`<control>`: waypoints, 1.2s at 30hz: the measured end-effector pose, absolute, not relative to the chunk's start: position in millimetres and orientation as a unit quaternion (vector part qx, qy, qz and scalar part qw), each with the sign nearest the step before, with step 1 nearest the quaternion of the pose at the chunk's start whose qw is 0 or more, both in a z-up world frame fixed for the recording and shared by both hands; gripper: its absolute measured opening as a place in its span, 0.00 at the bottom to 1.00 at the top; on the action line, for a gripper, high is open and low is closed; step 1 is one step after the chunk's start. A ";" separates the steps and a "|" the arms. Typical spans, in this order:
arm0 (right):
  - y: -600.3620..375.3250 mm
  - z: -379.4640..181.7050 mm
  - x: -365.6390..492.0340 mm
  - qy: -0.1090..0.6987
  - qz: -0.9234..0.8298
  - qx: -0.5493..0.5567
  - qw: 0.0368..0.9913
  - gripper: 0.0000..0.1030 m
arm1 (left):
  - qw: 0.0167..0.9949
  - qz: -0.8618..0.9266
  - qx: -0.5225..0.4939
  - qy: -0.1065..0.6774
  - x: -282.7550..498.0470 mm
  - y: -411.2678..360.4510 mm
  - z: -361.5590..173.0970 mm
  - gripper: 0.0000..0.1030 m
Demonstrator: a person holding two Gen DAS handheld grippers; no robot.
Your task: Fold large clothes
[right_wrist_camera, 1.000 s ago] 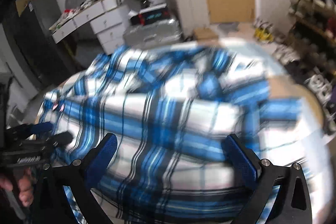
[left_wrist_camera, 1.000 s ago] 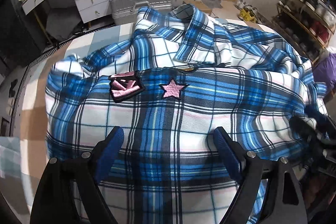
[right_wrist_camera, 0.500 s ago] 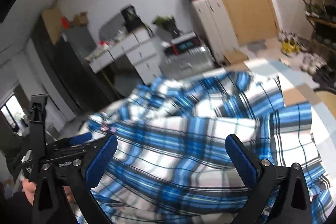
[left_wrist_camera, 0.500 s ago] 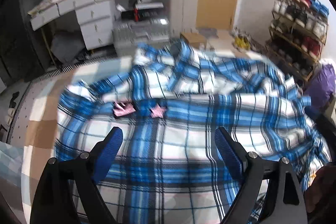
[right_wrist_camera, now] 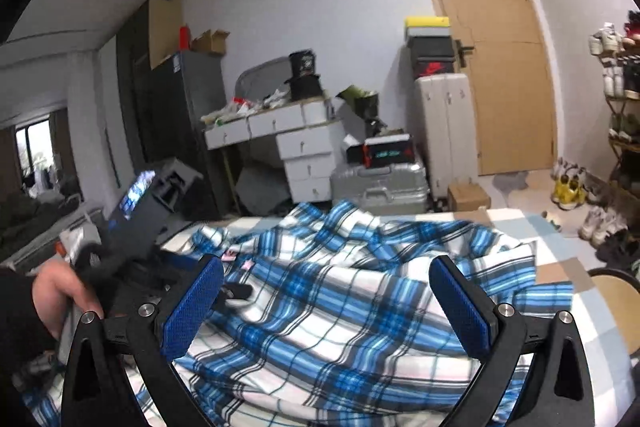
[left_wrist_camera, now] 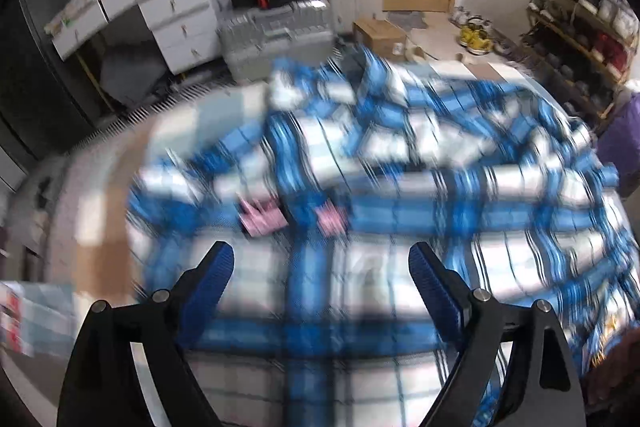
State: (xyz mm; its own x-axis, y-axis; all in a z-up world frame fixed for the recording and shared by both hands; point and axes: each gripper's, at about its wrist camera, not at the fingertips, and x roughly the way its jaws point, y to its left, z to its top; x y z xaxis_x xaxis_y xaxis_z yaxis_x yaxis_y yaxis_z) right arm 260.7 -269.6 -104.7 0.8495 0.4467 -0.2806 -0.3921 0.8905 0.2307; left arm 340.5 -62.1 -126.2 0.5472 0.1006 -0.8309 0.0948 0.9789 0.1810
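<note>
My left gripper has its jaws spread wide, and between the two blue pads there is only air; they do not press on anything. Under them, a little apart, lies the blue and white checked shirt, which looks blurred in this view. My right gripper is also wide open, its blue pads standing far from each other with no cloth pinched between them, and it points almost level over the same shirt. The shirt is spread out and wrinkled on the bed, whose cover has pale blue, white and brown squares; the cloth covers most of the bed in front of me. On the shirt I see two pink patches, side by side, beyond my left pads. In the right wrist view, a hand in a dark sleeve holds the body of the left gripper at the left edge, above the near corner of the shirt. Farther away, behind the bed, a silver suitcase lies on the floor, with a white desk with drawers next to it and a tall pale suitcase standing near the wooden door. At the far right a shoe rack stands along the wall.
</note>
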 end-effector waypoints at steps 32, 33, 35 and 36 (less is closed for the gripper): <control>-307.0 -120.9 271.4 0.204 0.187 0.173 0.945 1.00 | 0.892 -0.251 0.064 0.371 315.9 -79.3 -62.5 0.03; -308.3 -122.2 272.8 0.210 0.191 0.180 0.942 1.00 | 0.889 -0.266 0.076 0.366 302.9 -81.3 -62.1 0.03; -311.7 -124.1 274.6 0.215 0.202 0.193 0.936 1.00 | 0.879 -0.291 0.099 0.364 279.2 -83.1 -66.3 0.03; -313.1 -124.5 274.3 0.215 0.209 0.198 0.933 1.00 | 0.874 -0.298 0.113 0.368 263.5 -83.4 -73.1 0.03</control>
State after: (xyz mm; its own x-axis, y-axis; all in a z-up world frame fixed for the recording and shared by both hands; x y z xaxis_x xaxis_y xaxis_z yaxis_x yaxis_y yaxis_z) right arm 274.3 -313.1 -124.5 0.8204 0.4752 -0.3179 -0.3051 0.8342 0.4594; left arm 263.5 -83.4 -73.1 0.5522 -0.4365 -0.7104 0.6035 0.7971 -0.0207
